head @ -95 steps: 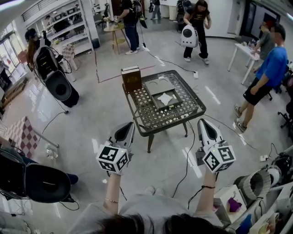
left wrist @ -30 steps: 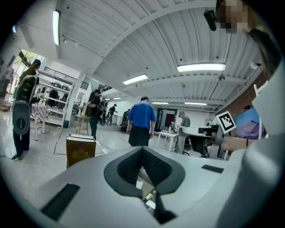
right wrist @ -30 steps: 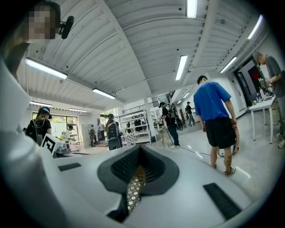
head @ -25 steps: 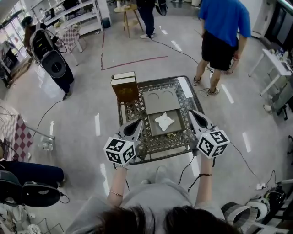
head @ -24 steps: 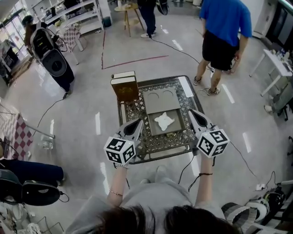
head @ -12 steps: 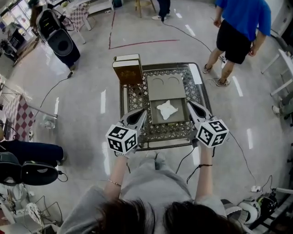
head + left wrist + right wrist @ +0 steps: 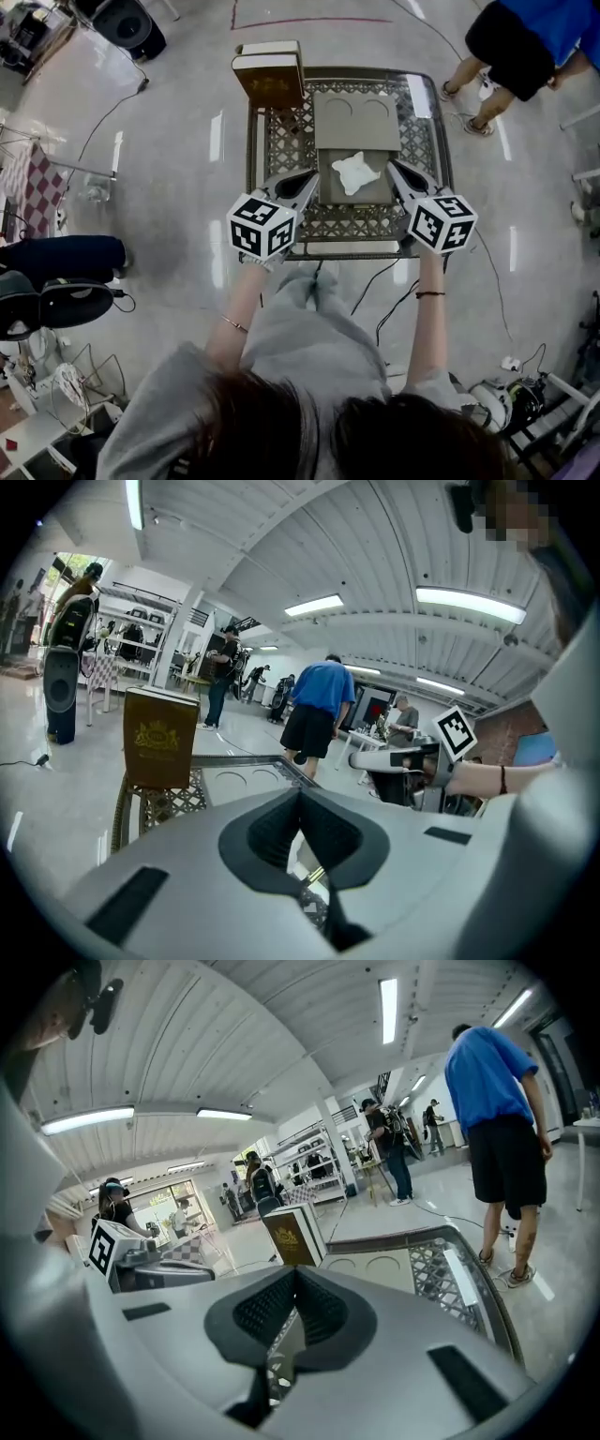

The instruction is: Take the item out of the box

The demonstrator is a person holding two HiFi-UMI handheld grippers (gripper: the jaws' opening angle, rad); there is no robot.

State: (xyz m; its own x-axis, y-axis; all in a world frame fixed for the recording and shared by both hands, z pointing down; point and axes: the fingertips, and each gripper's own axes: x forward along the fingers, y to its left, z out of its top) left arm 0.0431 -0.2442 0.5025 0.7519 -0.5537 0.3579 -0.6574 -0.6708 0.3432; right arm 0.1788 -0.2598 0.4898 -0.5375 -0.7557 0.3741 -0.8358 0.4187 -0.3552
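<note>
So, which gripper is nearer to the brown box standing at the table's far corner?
Left. The left gripper is on the brown box's side of the table, short of it; the right gripper is on the other side of the open grey box, farther off.

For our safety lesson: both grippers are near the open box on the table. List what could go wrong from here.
Both the left gripper and right gripper are shut; reaching in so would likely just shove the white item. The box sits on the table, so a jaw catching its wall might drag it.
</note>
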